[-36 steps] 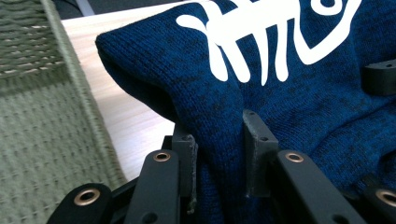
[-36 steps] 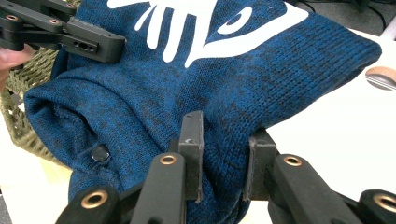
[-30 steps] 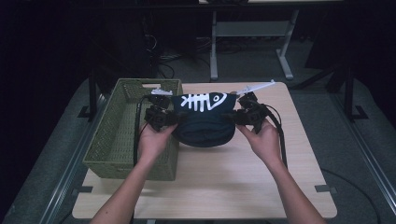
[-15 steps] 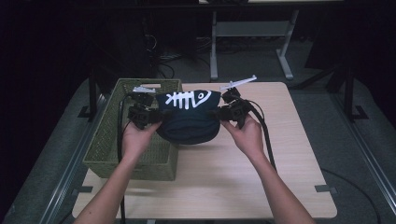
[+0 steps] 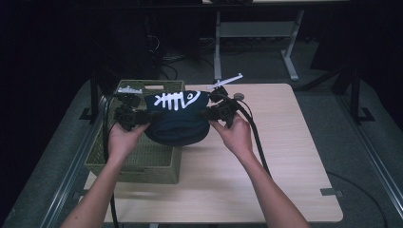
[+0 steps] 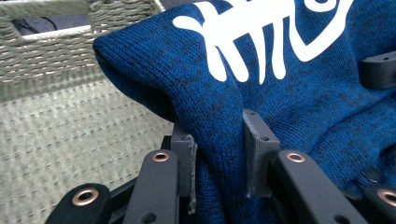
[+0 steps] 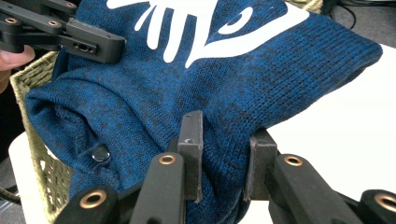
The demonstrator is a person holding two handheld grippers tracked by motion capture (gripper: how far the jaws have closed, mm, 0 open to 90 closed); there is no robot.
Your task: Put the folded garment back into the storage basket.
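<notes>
A folded dark blue knitted garment (image 5: 177,118) with a white fish-skeleton print hangs above the table, carried between both grippers. My left gripper (image 5: 129,116) is shut on its left end, my right gripper (image 5: 219,111) on its right end. In the left gripper view the two pads pinch a bunched fold of the blue knit (image 6: 219,154), with the woven basket's floor (image 6: 70,130) behind. In the right gripper view the pads squeeze another fold of the knit (image 7: 224,158), and the left gripper's jaw (image 7: 70,39) shows at the top left. The garment hangs partly over the basket's right side.
An olive woven basket (image 5: 138,164) sits on the left part of the light wooden table (image 5: 285,156). A table leg frame (image 5: 252,33) and cables lie on the dark floor behind. Both forearms come in from the bottom.
Both grippers have carried the garment leftward, from over the table's middle to partly over the basket. The grips look unchanged.
</notes>
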